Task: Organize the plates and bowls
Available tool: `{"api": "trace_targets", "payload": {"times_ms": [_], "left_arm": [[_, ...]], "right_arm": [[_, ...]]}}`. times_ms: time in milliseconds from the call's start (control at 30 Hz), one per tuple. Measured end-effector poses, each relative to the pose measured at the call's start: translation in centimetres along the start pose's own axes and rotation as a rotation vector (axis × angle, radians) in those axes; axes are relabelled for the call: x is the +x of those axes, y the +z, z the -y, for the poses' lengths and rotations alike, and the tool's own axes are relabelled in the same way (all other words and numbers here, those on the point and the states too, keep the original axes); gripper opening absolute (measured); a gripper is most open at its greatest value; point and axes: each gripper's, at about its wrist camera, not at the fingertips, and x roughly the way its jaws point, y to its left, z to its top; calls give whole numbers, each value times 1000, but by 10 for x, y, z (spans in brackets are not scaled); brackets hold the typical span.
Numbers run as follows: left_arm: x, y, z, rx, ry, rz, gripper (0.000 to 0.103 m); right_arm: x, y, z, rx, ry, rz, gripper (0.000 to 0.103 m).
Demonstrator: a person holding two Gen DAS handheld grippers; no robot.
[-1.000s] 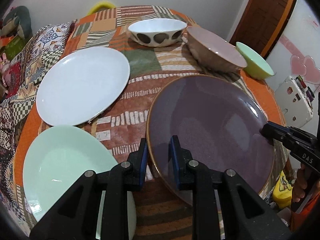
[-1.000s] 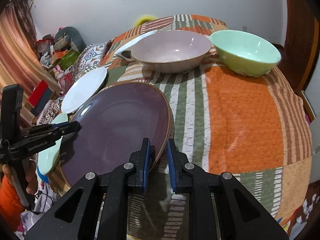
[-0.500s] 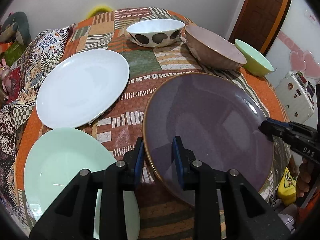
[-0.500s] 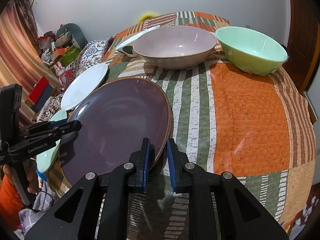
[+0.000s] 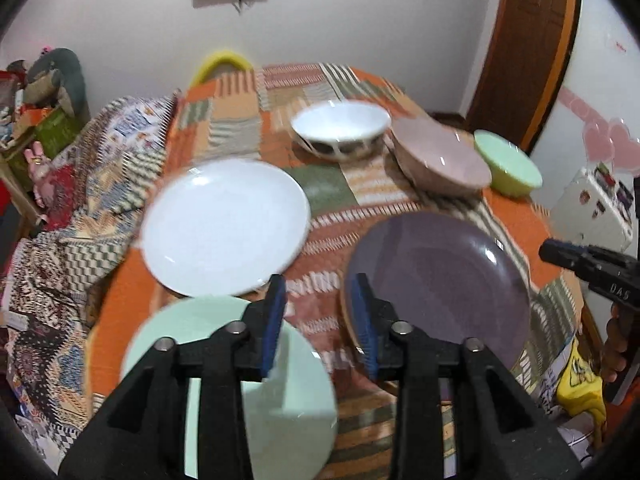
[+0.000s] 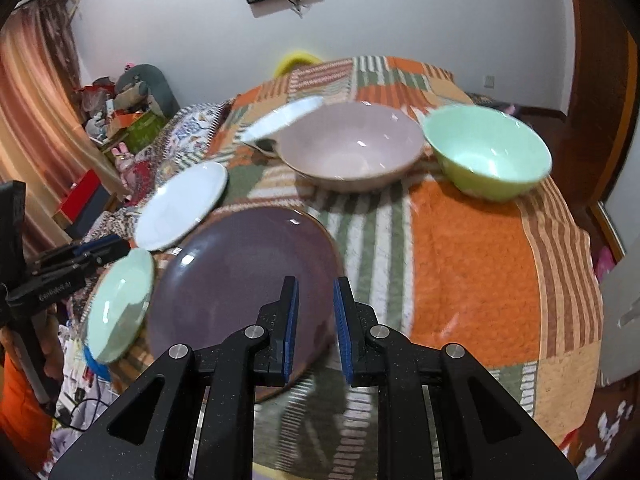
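Right tongs (image 6: 314, 312) closed; patchwork cloth (image 6: 472, 264), white wall (image 6: 400, 20), wooden door (image 5: 532, 40).

A table draped in an orange, green and striped patchwork cloth (image 6: 472, 264) is carrying the dishes. A round glossy purple plate (image 6: 244, 280), a white plate (image 5: 224, 228) and a mint-green plate (image 5: 256, 380) are lying nearest; a white patterned bowl (image 5: 340, 128), a pink bowl (image 6: 352, 144) and a green bowl (image 6: 488, 152) are sitting behind.
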Motion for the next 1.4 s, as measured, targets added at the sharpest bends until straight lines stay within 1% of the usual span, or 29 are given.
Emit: {"api": "trace_targets", "payload": {"times_ms": [33,100,133,167,200,233,267,333,433,600,733,833,967,1067,1133,1267,1300,1367,1400], "left_arm": [[-8,3,-5,-7,14,21,49],[-22,6,-15,-13,45,59,55],[-27,8,-20,-16,59,70,57],[-31,9,-26,-21,70,77,58],[-35,10,-32,-31,76,81,58],[-37,10,-37,-42,81,80,59],[-39,10,-43,-51,86,77,59],[-41,10,-53,-63,94,73,63],[-40,10,-69,-75,113,70,69],[-17,15,-98,-95,131,34,69],[7,20,-121,-131,127,0,69],[24,23,-135,-141,139,-15,69],[43,28,-148,-131,131,-17,69],[54,31,-159,-146,79,-17,69],[61,32,-164,-146,72,-25,69],[81,33,-171,-127,83,-59,69],[87,33,-175,-127,75,-77,69],[95,31,-179,-129,71,-95,69],[99,31,-182,-130,67,-102,69]], "right_arm": [[-1,4,-6,-13,10,9,16],[-3,9,-15,-35,21,24,21],[-3,12,-21,-47,29,35,30],[-4,15,-26,-57,35,45,42],[-4,18,-32,-67,41,58,48],[-5,21,-39,-79,47,72,58],[-5,22,-44,-90,50,83,65],[-2,27,-58,-117,57,98,69],[9,36,-76,-149,91,95,70],[41,56,-106,-202,121,69,70],[72,71,-123,-246,116,36,70],[95,78,-131,-261,115,14,70],[118,82,-136,-275,97,-24,70],[131,84,-135,-268,101,-55,70],[136,84,-135,-270,101,-71,70],[154,86,-136,-271,102,-121,69],[157,86,-136,-274,99,-131,68],[164,86,-136,-280,99,-155,61],[168,86,-137,-281,102,-170,60]]}}
